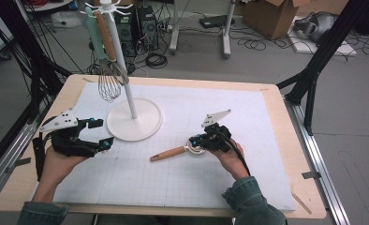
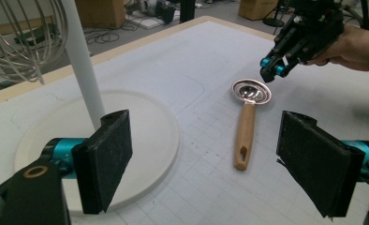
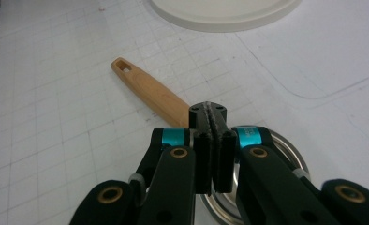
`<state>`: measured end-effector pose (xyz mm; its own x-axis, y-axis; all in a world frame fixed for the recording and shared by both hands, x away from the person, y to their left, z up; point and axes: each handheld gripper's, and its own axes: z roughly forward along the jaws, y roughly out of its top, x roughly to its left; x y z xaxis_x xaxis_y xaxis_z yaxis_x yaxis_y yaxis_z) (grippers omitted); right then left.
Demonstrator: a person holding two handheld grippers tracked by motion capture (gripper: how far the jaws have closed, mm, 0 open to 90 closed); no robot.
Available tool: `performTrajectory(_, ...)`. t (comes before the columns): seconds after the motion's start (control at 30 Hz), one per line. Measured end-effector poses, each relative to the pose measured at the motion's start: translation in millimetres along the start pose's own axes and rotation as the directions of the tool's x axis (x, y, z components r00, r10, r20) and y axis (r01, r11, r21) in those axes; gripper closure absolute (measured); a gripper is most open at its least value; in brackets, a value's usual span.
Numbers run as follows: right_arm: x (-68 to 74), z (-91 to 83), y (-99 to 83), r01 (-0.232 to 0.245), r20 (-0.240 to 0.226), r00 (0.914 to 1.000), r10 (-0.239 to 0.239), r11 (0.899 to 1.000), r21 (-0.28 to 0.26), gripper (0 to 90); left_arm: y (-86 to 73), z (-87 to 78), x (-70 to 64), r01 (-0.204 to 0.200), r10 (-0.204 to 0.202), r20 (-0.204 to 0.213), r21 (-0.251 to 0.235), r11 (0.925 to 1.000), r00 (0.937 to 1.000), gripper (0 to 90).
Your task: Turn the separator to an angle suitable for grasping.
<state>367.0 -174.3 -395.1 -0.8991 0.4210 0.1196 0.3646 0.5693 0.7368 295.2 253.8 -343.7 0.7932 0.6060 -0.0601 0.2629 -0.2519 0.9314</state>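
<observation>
The right gripper, jaws shut empty, hovered over the spoon, handle at eight o'clock for hanging, while the left gripper waited open.

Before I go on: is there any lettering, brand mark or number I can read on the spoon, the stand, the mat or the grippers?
No text can be read.
The strainer spoon, wooden handle and metal bowl: no marking visible.
The white stand and the whisk: plain.
The white mat: printed grid lines, no figures.
The right gripper, jaws closed: a faint mark on its blue collar, too blurred to read.
The left gripper: no lettering.
</observation>
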Motion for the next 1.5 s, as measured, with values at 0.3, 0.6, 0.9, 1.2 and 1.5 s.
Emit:
performTrajectory(0.3,-4.8,26.3,17.9,0.002,-0.019,0.9998,-0.001,0.999,0.052,89.5,-14.1,6.1,-6.4,0.003,-0.003,0.014,0.003,1.0,0.9999,19.8)
performTrajectory(0.6,-11.1,48.6,17.0,0.0,-0.021,0.9998,0.002,0.992,0.122,89.5,-23.8,8.8,-10.9,0.003,-0.003,0.028,-0.002,1.0,0.9996,21.7)
performTrajectory(0.9,-18.8,55.9,12.0,-0.02,0.007,0.9998,0.019,0.987,0.161,89.4,-24.4,11.0,-13.2,-0.007,0.007,0.043,0.001,1.0,0.9991,27.6)
performTrajectory(1.2,-14.0,54.8,12.3,-0.011,0.016,0.9998,0.008,0.984,0.18,89.4,-25.6,10.7,-13.5,-0.012,0.012,0.054,0.009,0.9999,0.9985,29.6)
performTrajectory(1.5,-11.1,50.1,9.3,-0.015,0.032,0.9994,0.009,0.979,0.203,89.5,-25.3,10.0,-13.5,-0.015,0.015,0.058,0.008,0.9999,0.9982,29.6)
